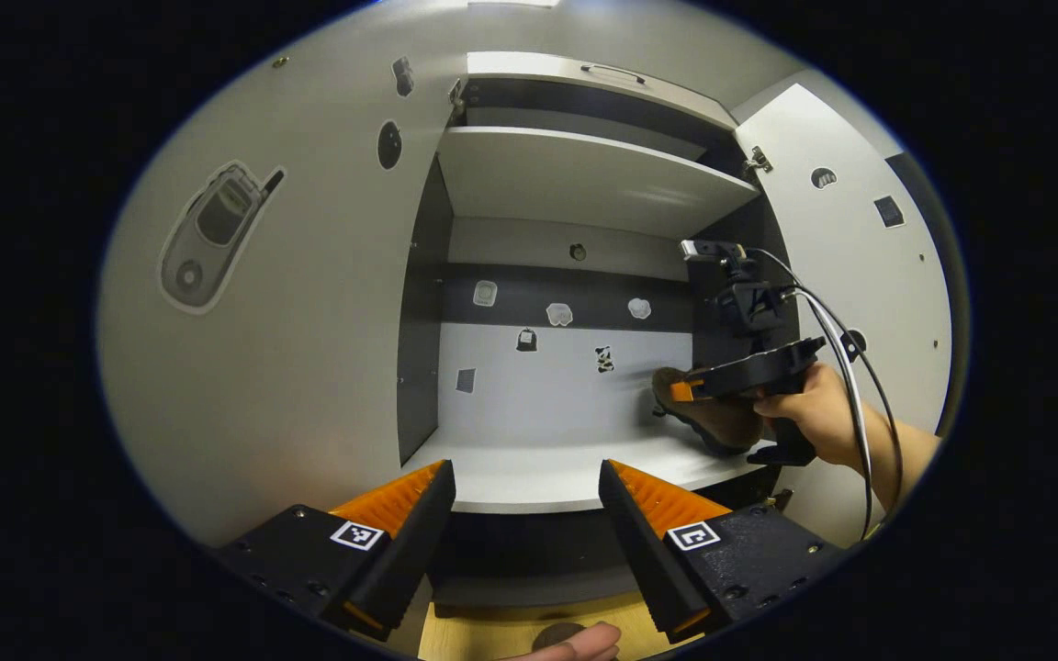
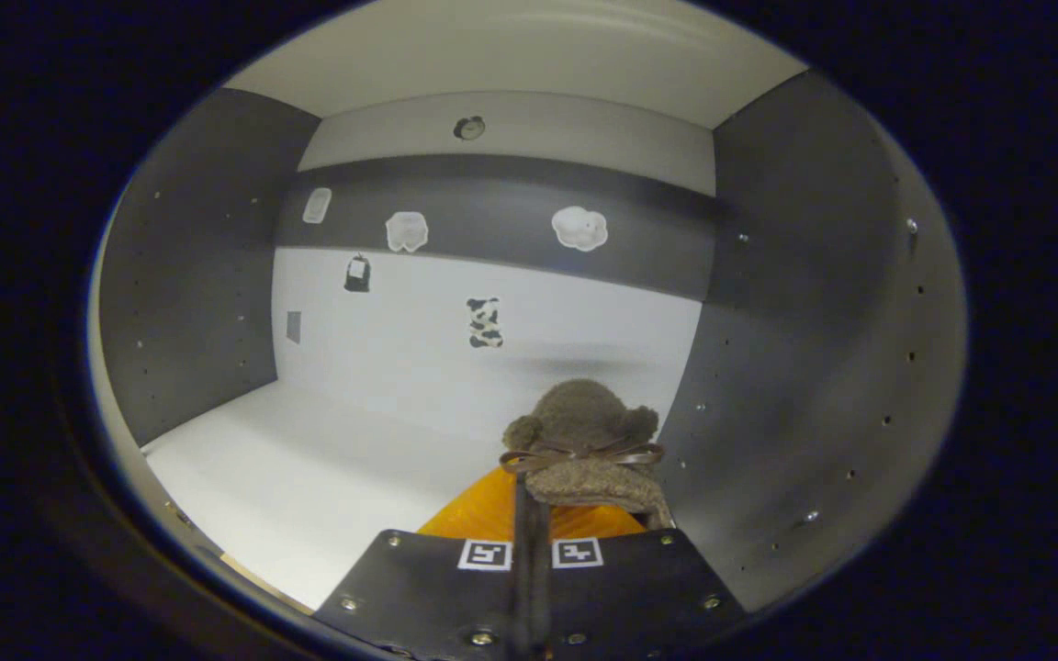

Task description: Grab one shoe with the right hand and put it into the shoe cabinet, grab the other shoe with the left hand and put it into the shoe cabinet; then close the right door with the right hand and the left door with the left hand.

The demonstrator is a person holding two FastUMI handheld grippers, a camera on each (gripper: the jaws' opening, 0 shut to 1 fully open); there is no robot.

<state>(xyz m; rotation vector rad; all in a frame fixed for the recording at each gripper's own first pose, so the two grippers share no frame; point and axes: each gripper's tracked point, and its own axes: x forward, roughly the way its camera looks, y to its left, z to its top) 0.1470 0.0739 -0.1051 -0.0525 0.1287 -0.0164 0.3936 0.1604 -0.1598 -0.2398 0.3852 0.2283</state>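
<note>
A flip-phone sticker (image 1: 209,235) and a panda sticker (image 2: 484,322) decorate grey panels.

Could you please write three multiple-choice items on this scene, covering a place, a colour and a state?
1. Where is the brown shoe?
A. top shelf
B. right end of the lower shelf
C. floor

2. What colour are the left gripper finger pads?
A. orange
B. blue
C. white

3. How stands the left gripper?
A. open, holding nothing
B. shut on a shoe
C. shut on a door

Answers: B, it sits beside the cabinet's right wall; A, both pads show orange; A, its fingers stand apart while the right gripper pinches the shoe.
</note>
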